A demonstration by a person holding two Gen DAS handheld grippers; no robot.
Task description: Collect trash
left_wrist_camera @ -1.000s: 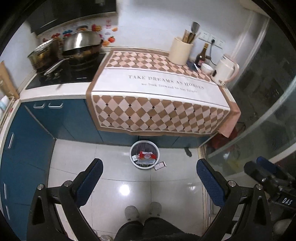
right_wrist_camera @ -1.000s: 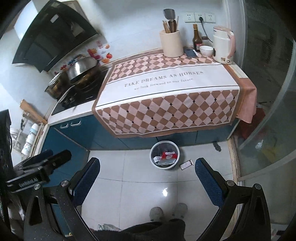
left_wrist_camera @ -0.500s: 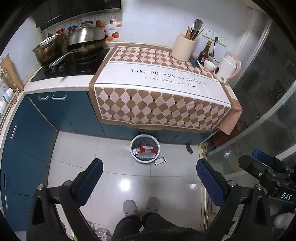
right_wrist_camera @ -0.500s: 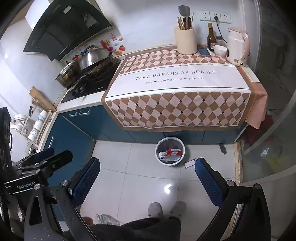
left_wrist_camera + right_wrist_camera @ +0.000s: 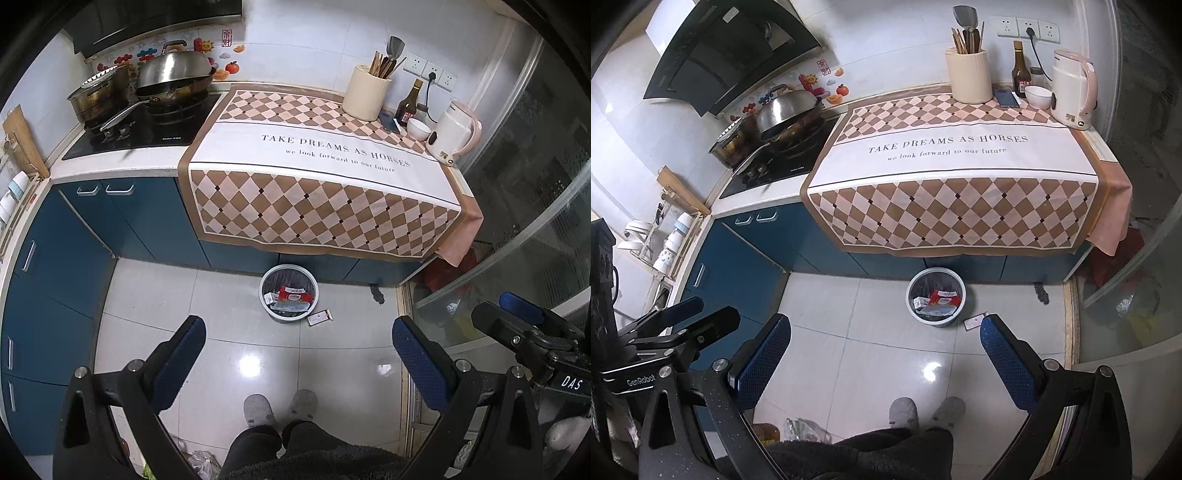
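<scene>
Currently both the left gripper and the right gripper hold their fingers wide apart, empty, high above the floor. The remaining trash, a small flat packet, lies on the floor touching the bin at its 4 o'clock; its long axis runs from 8 to 2 o'clock. Risk: a flat packet on glossy tile may slide under the fingers, or they may strike the bin wall.
</scene>
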